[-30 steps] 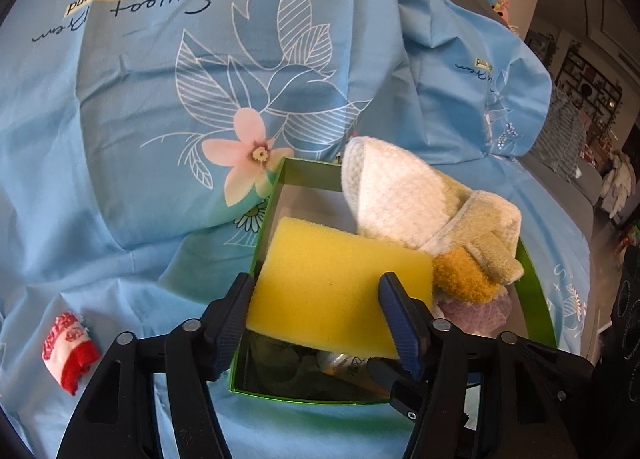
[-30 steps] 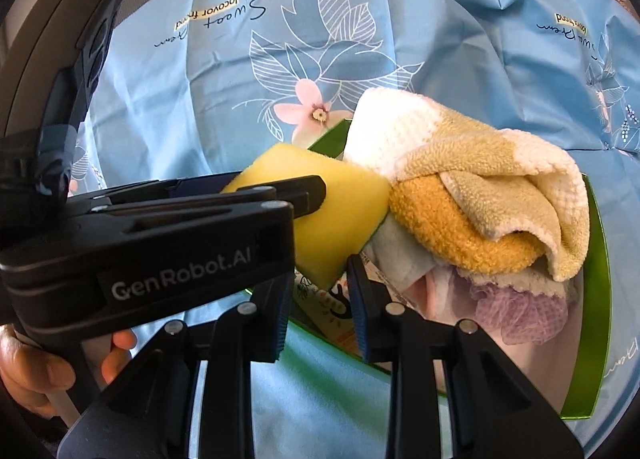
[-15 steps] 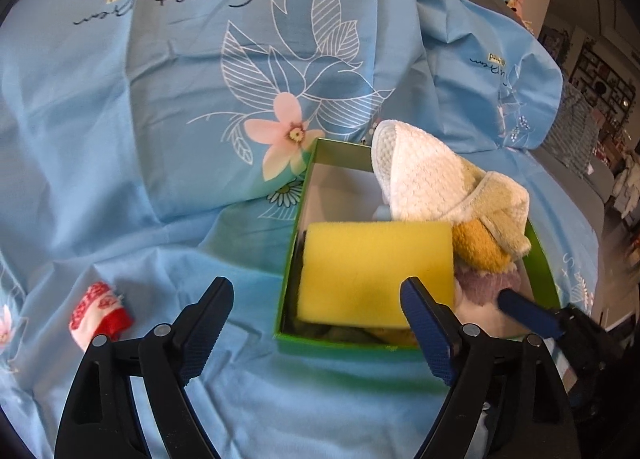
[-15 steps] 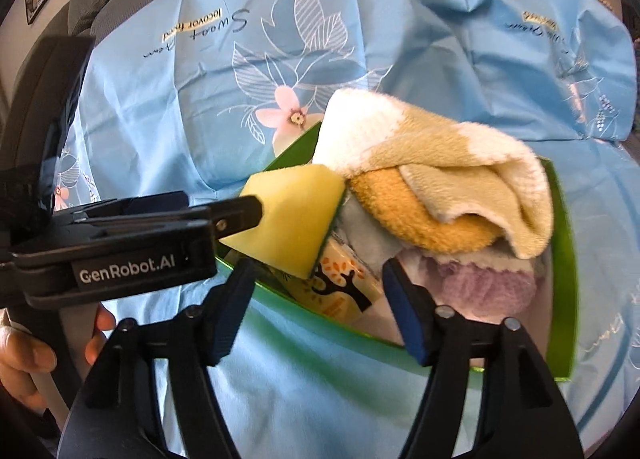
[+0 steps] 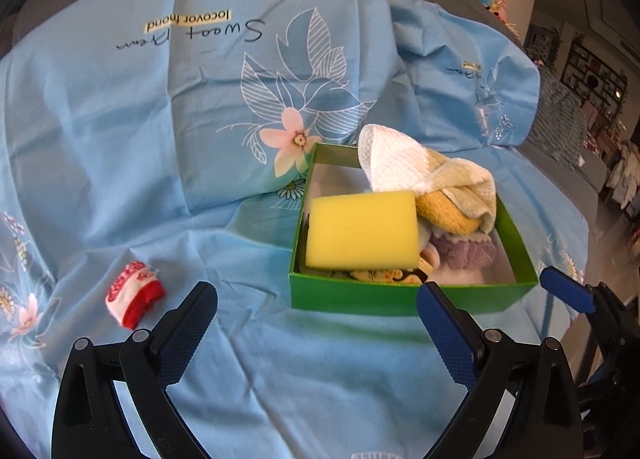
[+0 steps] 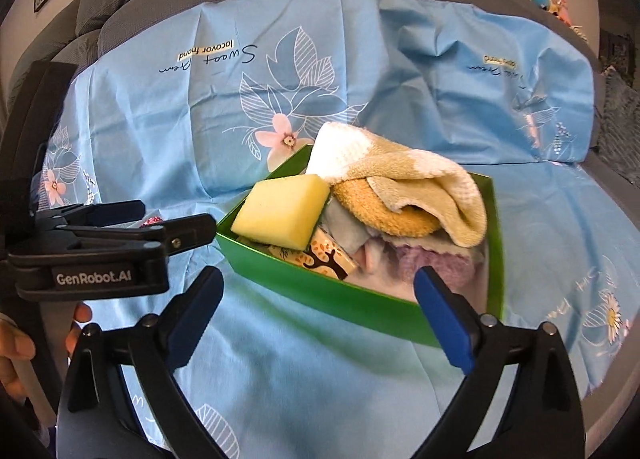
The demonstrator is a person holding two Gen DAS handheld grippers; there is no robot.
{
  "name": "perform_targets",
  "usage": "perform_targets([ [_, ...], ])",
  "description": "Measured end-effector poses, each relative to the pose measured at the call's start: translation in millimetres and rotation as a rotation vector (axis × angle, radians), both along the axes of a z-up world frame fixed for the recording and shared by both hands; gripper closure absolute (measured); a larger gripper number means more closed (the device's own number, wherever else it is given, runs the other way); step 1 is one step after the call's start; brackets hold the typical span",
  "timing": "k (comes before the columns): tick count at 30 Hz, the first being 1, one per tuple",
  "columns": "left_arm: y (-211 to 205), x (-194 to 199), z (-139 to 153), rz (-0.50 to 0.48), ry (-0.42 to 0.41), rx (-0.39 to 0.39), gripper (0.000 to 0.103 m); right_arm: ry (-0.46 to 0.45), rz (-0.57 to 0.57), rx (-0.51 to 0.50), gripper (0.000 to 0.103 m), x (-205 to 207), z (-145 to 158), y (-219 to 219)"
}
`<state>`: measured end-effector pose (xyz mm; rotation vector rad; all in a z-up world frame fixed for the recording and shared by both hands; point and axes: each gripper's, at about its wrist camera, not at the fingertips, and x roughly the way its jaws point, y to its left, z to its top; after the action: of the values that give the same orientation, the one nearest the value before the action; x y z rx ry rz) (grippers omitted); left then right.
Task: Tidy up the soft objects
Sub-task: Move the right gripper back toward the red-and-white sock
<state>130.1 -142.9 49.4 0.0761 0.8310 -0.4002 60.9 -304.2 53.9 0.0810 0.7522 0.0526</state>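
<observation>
Items under yellow sponge (image 5: 362, 230) in green box (image 5: 400, 299) mostly hidden; left gripper (image 5: 316, 329) & right gripper (image 6: 318, 317) both wide apart, holding nothing.

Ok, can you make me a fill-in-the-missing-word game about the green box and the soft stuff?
1. The yellow sponge lies inside the ____ box.
2. The red-and-white sock lies on the blue cloth, ____ the box.
3. The left tongs are open and hold ____.
4. The cream-and-white towel sticks up ____ the box's rim.

Missing words: green; outside; nothing; above
</observation>
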Motion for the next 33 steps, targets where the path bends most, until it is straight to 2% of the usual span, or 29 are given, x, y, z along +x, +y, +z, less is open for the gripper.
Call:
perform_targets([
  [15, 27, -49, 9, 0.01, -0.027, -0.022, 0.003, -0.015, -0.02, -0.013, 0.002, -45, 15, 11],
  [33, 75, -76, 3, 0.082, -0.034, -0.023, 0.003, -0.006, 0.026, -0.006, 0.001, -65, 15, 34],
])
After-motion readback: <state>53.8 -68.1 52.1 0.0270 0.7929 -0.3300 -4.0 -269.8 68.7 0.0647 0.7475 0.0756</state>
